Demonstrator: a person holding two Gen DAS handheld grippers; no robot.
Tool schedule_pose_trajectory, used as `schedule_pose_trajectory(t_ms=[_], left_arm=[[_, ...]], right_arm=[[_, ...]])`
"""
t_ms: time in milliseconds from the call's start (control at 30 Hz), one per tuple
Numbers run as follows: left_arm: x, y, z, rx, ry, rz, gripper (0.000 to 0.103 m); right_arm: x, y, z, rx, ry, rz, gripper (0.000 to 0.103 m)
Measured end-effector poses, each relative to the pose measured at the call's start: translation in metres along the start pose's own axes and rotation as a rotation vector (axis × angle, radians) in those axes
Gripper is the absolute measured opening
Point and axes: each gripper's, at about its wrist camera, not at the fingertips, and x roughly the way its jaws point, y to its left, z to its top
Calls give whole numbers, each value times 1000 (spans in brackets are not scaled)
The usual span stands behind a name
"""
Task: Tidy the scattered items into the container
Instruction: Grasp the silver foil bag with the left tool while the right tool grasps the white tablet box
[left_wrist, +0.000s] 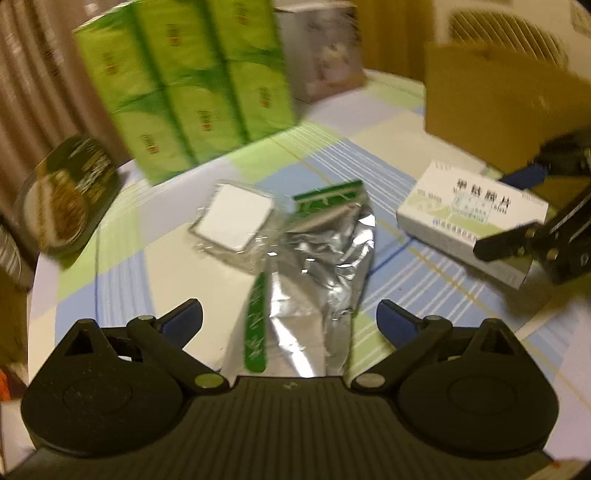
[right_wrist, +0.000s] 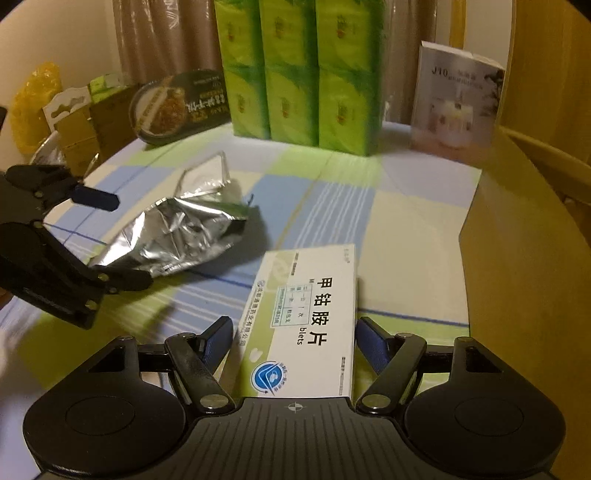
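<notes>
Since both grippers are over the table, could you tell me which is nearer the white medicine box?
Right. The right gripper straddles the white medicine box, open fingers either side. The left gripper is off to the box's left, open over the crumpled silver foil pouch.

A lived-in home, plainly. The surface (right_wrist: 406, 206) wears a checked cloth, with curtains (right_wrist: 162, 40) behind. Tissue packs (right_wrist: 299, 74) and a ready-meal tray (right_wrist: 173, 107) crowd it.
</notes>
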Motion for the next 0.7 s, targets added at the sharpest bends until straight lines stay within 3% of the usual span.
schedule_pose_trajectory(t_ms=[167, 333, 533, 600, 667, 700], left_arm=[[26, -7, 8, 48, 65, -3, 92], [42, -8, 16, 48, 102, -7, 80], [48, -8, 27, 71, 137, -13, 60], [46, -9, 28, 76, 144, -4, 54], [42, -9, 29, 70, 143, -2, 48], [40, -8, 29, 59, 146, -2, 46]], right_arm=[[6, -4, -3, 0, 21, 8, 72], [15, -8, -4, 16, 31, 7, 83], [27, -12, -5, 25, 43, 6, 83], [30, -12, -6, 22, 46, 5, 82], [29, -9, -6, -1, 33, -11, 69], [29, -8, -7, -6, 31, -14, 68]])
